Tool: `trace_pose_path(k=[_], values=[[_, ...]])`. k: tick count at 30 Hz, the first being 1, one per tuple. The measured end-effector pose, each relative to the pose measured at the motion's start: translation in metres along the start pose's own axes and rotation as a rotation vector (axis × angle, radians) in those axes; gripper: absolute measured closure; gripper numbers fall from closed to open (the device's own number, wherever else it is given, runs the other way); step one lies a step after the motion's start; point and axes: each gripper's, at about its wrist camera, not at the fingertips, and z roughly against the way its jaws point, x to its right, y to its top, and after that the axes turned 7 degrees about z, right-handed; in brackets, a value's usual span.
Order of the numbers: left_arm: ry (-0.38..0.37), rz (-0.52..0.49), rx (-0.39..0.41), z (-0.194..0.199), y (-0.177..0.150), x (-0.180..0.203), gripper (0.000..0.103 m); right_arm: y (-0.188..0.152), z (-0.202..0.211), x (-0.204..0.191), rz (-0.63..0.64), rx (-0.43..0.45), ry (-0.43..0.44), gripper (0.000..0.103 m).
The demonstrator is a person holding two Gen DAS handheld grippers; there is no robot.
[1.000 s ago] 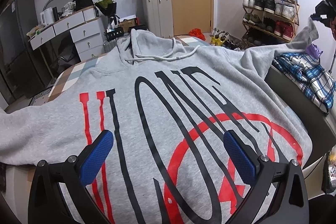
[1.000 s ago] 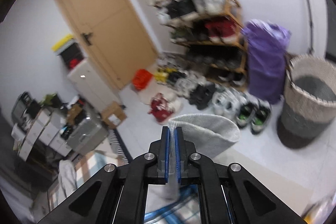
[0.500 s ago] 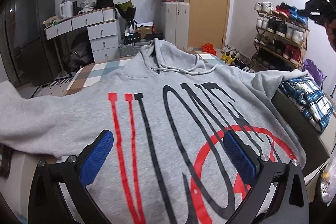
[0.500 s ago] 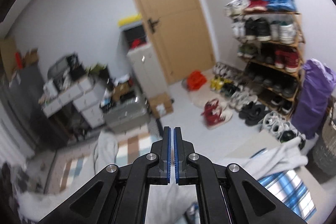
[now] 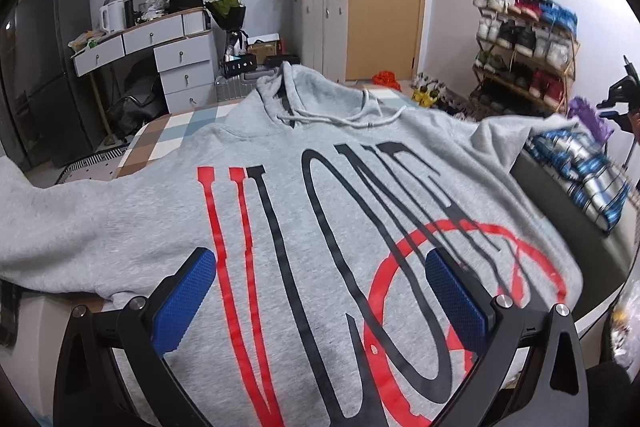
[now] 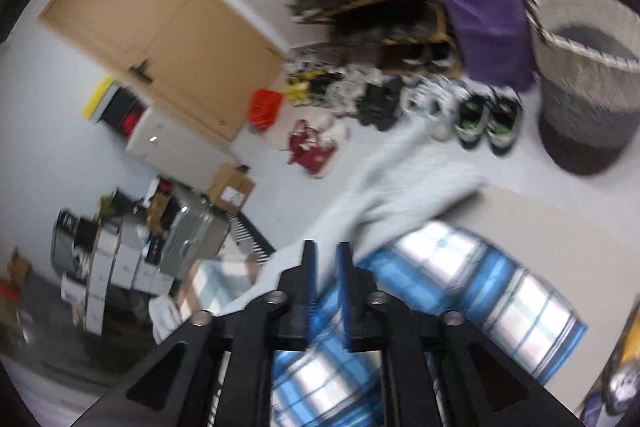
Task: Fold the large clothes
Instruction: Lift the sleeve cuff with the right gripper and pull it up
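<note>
R gripper (image 6: 326,267) opening (nothing between) above grey hoodie (image 5: 320,227) sleeve.

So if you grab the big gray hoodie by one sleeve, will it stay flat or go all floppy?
Probably floppy: the gray hoodie already drapes and sags over the bed edge. It looks thick, so likely heavyish, and the rest would probably drag behind. Its drawstrings may dangle.

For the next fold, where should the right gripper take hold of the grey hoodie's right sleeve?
Take the sleeve near its cuff end, coming from above: it lies slack across the blue plaid garment. The right gripper hangs above it, jaws opening, nothing between them.
</note>
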Motion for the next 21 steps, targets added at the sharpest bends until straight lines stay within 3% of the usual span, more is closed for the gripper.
trace_pose_path(k=[1, 2, 3, 4, 6, 12, 17, 19, 21], values=[[0.003, -0.006, -0.007, -0.001, -0.001, 0.001, 0.001, 0.004, -0.004, 0.013, -0.029, 0.006, -0.003, 0.053], [0.008, -0.018, -0.019, -0.007, -0.003, 0.004, 0.001, 0.006, -0.003, 0.020, -0.047, 0.027, -0.001, 0.012], [0.011, -0.029, -0.029, -0.011, -0.004, 0.006, 0.001, 0.010, 0.000, 0.024, -0.055, 0.069, -0.007, 0.003], [0.016, -0.037, -0.034, -0.012, -0.005, 0.007, 0.001, 0.016, -0.001, 0.026, -0.038, 0.108, -0.017, 0.003], [0.037, -0.069, -0.051, -0.021, -0.009, 0.012, 0.001, 0.024, -0.009, 0.023, -0.006, 0.082, -0.023, 0.003], [0.060, -0.139, -0.078, -0.025, -0.021, 0.019, 0.001, 0.042, -0.066, 0.017, -0.059, -0.129, -0.100, 0.004], [0.080, -0.182, -0.103, -0.029, -0.027, 0.019, 0.001, 0.062, -0.102, 0.002, -0.043, -0.231, -0.266, 0.008], [0.081, -0.182, -0.118, -0.031, -0.027, 0.018, 0.001, 0.064, -0.116, 0.005, -0.057, -0.272, -0.346, 0.020], [0.083, -0.178, -0.134, -0.034, -0.027, 0.017, 0.001, 0.066, -0.128, 0.007, -0.036, -0.328, -0.442, 0.057]])
